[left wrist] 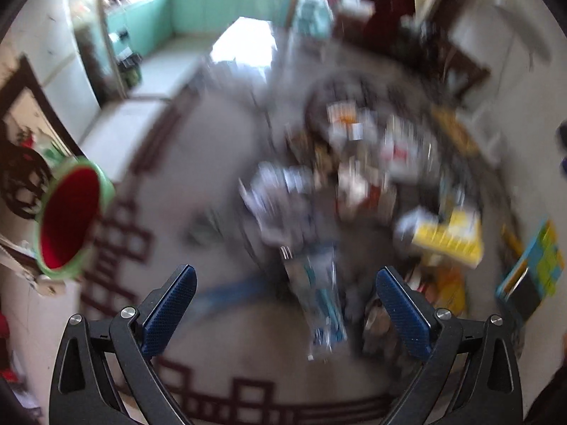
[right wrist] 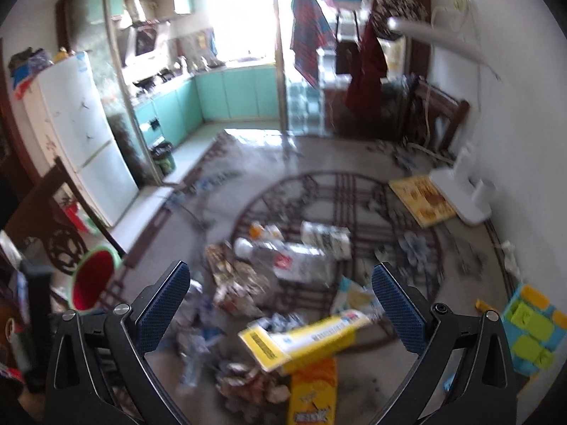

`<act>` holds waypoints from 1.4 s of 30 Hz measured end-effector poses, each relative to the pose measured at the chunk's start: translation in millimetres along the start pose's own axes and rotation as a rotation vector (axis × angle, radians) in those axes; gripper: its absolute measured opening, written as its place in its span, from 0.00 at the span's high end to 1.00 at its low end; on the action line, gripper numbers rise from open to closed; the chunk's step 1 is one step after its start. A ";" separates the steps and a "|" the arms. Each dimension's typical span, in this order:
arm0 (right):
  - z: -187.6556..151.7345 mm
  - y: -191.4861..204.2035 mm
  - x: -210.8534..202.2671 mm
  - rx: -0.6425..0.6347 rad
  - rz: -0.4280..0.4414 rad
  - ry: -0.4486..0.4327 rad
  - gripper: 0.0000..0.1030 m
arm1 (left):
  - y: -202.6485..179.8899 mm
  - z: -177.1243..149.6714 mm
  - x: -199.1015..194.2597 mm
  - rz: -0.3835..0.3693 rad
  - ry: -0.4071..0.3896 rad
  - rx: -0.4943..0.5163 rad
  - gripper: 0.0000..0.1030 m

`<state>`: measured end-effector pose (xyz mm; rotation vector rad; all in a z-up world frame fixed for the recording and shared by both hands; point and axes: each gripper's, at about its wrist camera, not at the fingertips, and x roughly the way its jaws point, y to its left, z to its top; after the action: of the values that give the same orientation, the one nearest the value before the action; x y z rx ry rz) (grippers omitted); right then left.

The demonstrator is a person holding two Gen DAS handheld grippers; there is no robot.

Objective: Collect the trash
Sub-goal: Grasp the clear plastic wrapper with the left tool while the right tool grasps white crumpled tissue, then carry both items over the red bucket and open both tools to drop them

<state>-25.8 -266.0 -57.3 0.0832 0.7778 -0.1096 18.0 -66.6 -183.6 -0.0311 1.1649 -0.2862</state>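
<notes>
while both grippers hang above the floor with nothing in them, the count of the room stands as follows: left gripper (left wrist: 285, 313), fingers spread wide, empty, its view heavily blurred; right gripper (right wrist: 281, 313), fingers likewise spread wide, empty, its view sharper. trash, one loose pile (right wrist: 283, 276) on the patterned rug (right wrist: 407, 219), spread from the round middle of the rug toward the cameras, none of it gathered. items that can be made out in the pile: yellow box (right wrist: 304, 340), lying tilted on top of other litter, between and just beyond the right gripper's fingers; orange snack packet (right wrist: 313, 393), flat, just below the box; clear plastic wrapper with a red label (right wrist: 294, 258); white printed packet (right wrist: 326, 235) at the far side; crumpled brown and grey scraps (right wrist: 248, 386) nearest the camera; blue and white wrapper (left wrist: 319, 297), long, lying straight ahead of the left gripper. other litter too blurred to name. container, one red bucket with a green rim (right wrist: 94, 278), lying on its side or tilted at the left edge of the rug, mouth toward the cameras, well apart from the pile; nothing can be seen inside it. not counted as trash, by judgement: coloured toy block mat (right wrist: 531, 333) at right, yellow mat (right wrist: 421, 198) near the white stand, fridge (right wrist: 81, 131). progress, as judged: at or near the start, no piece held, whole pile left to pick up and carry to a bin or bag.
</notes>
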 end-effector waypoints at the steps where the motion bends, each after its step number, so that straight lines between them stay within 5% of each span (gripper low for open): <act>1: -2.6 -2.7 1.8 0.000 -0.007 0.013 0.00 | -7.3 -6.7 20.2 -0.026 0.052 0.007 0.02; 4: -11.4 -11.0 4.7 0.002 -0.017 0.055 0.01 | -17.2 -16.5 51.3 -0.022 0.123 0.036 0.18; 6: -15.6 -15.9 5.5 0.003 -0.015 0.075 0.03 | -19.3 -23.2 71.6 -0.014 0.172 0.042 0.49; 7: -18.7 -19.7 6.7 0.004 -0.012 0.089 0.03 | -19.7 -27.0 83.6 -0.016 0.201 0.029 0.58; 9: -23.0 -23.6 12.0 0.008 -0.006 0.120 0.09 | -23.6 -26.0 83.2 -0.039 0.165 0.044 0.83; 12: -29.6 -26.9 28.2 0.034 0.052 0.202 0.15 | -22.6 -26.7 82.5 -0.097 0.162 0.014 0.96; 19: -23.0 30.4 41.5 -0.061 0.213 0.217 0.21 | -5.1 -7.6 10.5 -0.040 -0.042 0.005 0.97; 24: -22.0 95.8 76.0 -0.133 0.365 0.265 0.39 | 39.2 8.2 -31.0 0.054 -0.130 -0.060 0.97; 35: -43.3 145.9 169.5 -0.117 0.279 0.452 0.40 | 149.6 -1.5 -60.1 0.102 -0.153 -0.134 0.97; 38: -47.5 153.2 182.5 -0.095 0.242 0.487 0.63 | 176.4 11.5 -57.9 0.088 -0.151 -0.127 0.97; 40: -47.8 153.7 180.8 -0.071 0.217 0.472 0.66 | 192.8 21.9 -56.0 0.074 -0.147 -0.125 0.97; 41: -44.8 155.7 176.1 -0.067 0.214 0.458 0.86 | 203.5 27.8 -54.8 0.067 -0.149 -0.119 0.97; 42: -41.7 157.8 171.6 -0.062 0.198 0.445 0.89 | 211.2 33.2 -53.2 0.063 -0.151 -0.116 0.97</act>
<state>86.9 -116.5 -202.3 0.1272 1.2112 0.1258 72.5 145.4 -158.8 -0.1158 1.0296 -0.1579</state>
